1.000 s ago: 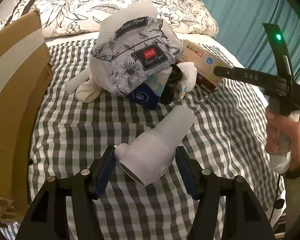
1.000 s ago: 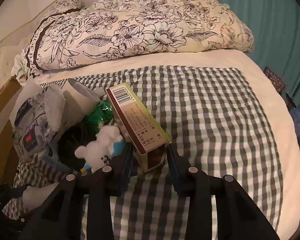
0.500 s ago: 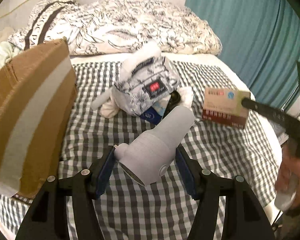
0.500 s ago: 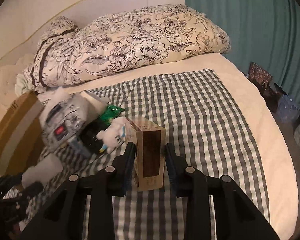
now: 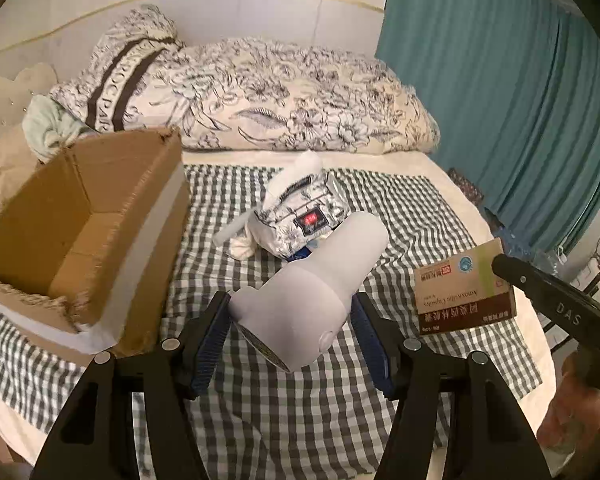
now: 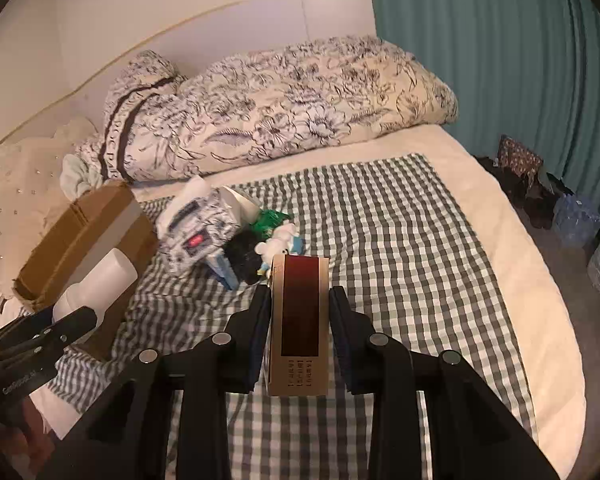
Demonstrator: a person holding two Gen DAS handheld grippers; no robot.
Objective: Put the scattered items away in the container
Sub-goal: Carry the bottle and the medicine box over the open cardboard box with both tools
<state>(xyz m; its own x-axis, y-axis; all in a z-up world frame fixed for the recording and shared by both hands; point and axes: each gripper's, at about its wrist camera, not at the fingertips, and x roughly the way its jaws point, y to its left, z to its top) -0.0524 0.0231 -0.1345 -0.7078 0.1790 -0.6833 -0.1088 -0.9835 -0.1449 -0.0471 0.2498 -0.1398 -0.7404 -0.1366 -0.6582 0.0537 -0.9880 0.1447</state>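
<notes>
My left gripper (image 5: 292,304) is shut on a white handheld appliance (image 5: 316,280) and holds it in the air above the checked blanket. An open cardboard box (image 5: 32,200) sits to its left with its inside showing. My right gripper (image 6: 300,296) is shut on a brown and green medicine box (image 6: 300,320), also lifted off the bed, seen at the right in the left wrist view as the medicine box (image 5: 464,292). Behind it on the blanket lies a pile: a floral tissue pack (image 6: 192,236), a small white plush toy (image 6: 280,240), a green packet (image 6: 268,220) and a black item (image 6: 240,256).
A floral duvet (image 5: 280,96) lies across the head of the bed. A teal curtain (image 5: 500,80) hangs on the right. Bags and water bottles (image 6: 576,216) stand on the floor past the bed's right edge. A person's hand (image 5: 572,400) holds the right gripper.
Both grippers have risen with their items. The medicine box came up off the pile and now stands end-on between the right fingers. The cardboard box's open inside has come into the left view.
</notes>
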